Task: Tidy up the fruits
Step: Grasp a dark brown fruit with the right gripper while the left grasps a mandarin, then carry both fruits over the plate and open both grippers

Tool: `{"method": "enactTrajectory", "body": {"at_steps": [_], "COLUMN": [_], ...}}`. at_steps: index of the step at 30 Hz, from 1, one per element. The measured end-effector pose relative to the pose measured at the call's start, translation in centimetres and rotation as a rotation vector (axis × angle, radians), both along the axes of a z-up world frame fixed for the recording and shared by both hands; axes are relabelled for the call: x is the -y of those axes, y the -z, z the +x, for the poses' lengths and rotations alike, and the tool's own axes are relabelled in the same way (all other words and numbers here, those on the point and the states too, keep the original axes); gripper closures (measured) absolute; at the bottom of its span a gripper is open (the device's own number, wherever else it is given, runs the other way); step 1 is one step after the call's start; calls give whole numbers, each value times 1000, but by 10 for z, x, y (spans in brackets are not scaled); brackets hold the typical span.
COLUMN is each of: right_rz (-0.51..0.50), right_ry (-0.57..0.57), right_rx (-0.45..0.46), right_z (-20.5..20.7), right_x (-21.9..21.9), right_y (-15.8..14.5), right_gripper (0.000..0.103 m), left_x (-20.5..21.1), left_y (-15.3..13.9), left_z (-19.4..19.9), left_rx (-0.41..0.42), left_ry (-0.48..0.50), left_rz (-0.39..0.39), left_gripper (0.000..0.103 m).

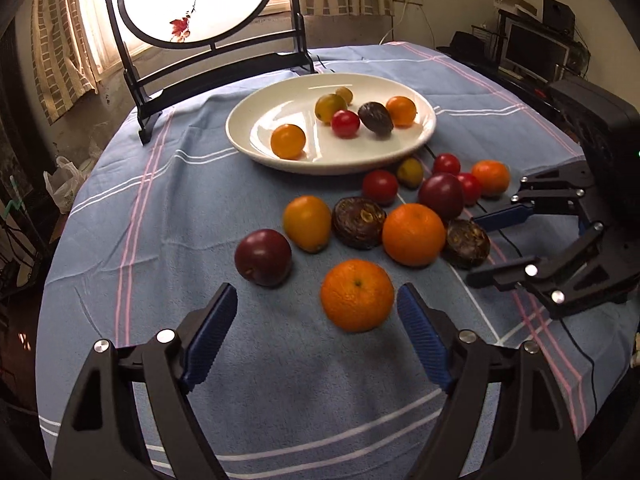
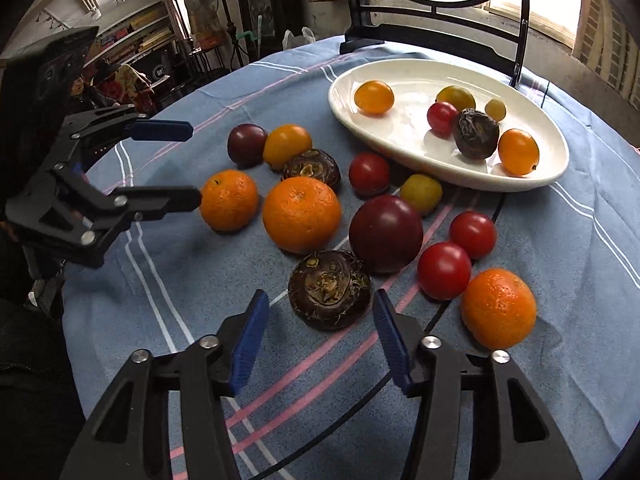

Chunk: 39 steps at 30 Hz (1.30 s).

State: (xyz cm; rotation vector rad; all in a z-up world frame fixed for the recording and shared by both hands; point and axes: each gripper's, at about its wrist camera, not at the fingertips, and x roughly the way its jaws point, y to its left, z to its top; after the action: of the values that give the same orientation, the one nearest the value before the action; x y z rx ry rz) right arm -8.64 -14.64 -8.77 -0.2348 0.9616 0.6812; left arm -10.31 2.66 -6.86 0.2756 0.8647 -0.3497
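Loose fruit sits in a cluster on the blue striped tablecloth (image 1: 168,216) just in front of the white plate (image 1: 256,120), rest already on the plate; nearest loose piece in left wrist view is an orange mandarin (image 1: 357,295), lying between the tips of the left gripper (image 1: 316,304), closer to the right-hand pad, looks not touched though blur at the fruit edge makes that hard to confirm; left gripper fingers spread wide, nothing pinched; behind the mandarin a dark red plum (image 1: 263,257), a yellow-orange tomato (image 1: 307,223), a brown water chestnut (image 1: 359,222) and a bigger mandarin (image 1: 413,234) side by side, packed close; further right a second water chestnut (image 2: 329,289), sitting between the blue pads of the right gripper (image 2: 320,312), gap on both sides, fingers spread, holding nothing; beside it a large plum (image 2: 386,233), two red tomatoes (image 2: 444,270) just beside each other, and another mandarin (image 2: 499,308) at the outer edge of the cluster; a small yellow-green fruit (image 2: 421,193) and one more red tomato (image 2: 369,173) lie just beside the plate rim; on the plate six pieces: two orange tomatoes, a red one, two yellowish ones, one dark wrinkled chestnut-like piece (image 2: 476,133); behind the plate a round painted screen in a black stand (image 1: 216,68), curtained window beyond it
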Motion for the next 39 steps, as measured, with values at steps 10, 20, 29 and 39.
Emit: {"method": "enactTrajectory", "body": {"at_steps": [10,20,29,39], "right_rz": [45,86,129,161], "right_ry": [48,71,111,176], "right_rx": [24,73,224,271], "right_z": [-12,-12,20,67], "right_x": [21,37,46,59], "right_y": [-17,-39,-94,-115], "right_gripper": [61,61,61,61], "left_x": [25,22,38,54], "left_y": [18,-21,-79,-77], "left_z": [16,18,72,126], "left_rx": [-56,15,169,178], "left_ry": [20,28,-37,-104], "left_rz": [-2,-32,-55,-49], "left_gripper": [48,60,60,60]}}
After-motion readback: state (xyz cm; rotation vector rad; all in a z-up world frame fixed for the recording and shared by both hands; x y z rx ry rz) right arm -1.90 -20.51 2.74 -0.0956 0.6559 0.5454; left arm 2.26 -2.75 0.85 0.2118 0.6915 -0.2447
